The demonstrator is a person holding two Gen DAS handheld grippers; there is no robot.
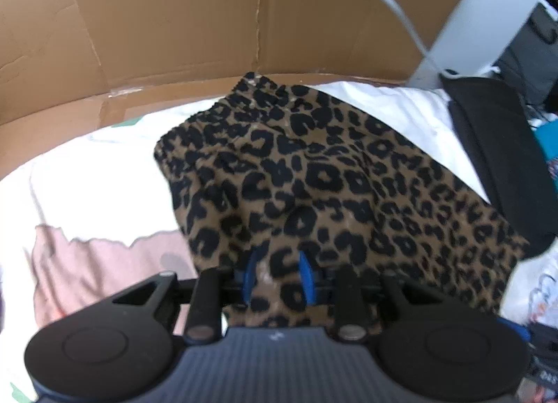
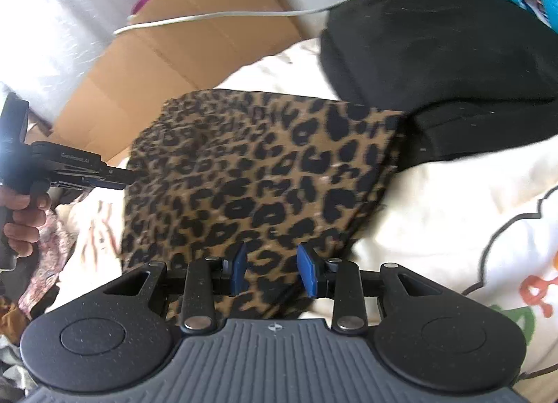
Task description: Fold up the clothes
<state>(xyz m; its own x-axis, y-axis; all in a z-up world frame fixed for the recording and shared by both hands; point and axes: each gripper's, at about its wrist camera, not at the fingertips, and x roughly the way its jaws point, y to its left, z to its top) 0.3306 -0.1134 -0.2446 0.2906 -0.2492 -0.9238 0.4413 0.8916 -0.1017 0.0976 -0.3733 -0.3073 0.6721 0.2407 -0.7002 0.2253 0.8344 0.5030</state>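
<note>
A leopard-print garment (image 1: 314,166) lies spread on a white bed cover (image 1: 87,166). In the left wrist view its near edge runs between the blue fingers of my left gripper (image 1: 278,275), which is shut on it, and the cloth drapes over the fingertips. In the right wrist view the same garment (image 2: 261,166) stretches away from my right gripper (image 2: 273,272), which is open with the cloth's near corner lying between its pads. A hand (image 2: 24,218) holds the left gripper (image 2: 127,178) at the garment's left edge.
A cardboard sheet (image 1: 209,19) stands behind the bed. Along the garment's right side lies a black garment (image 1: 498,159), overlapping its far corner (image 2: 436,54). At the left is a pink cloth (image 1: 97,263). A white cable (image 2: 209,17) crosses the cardboard.
</note>
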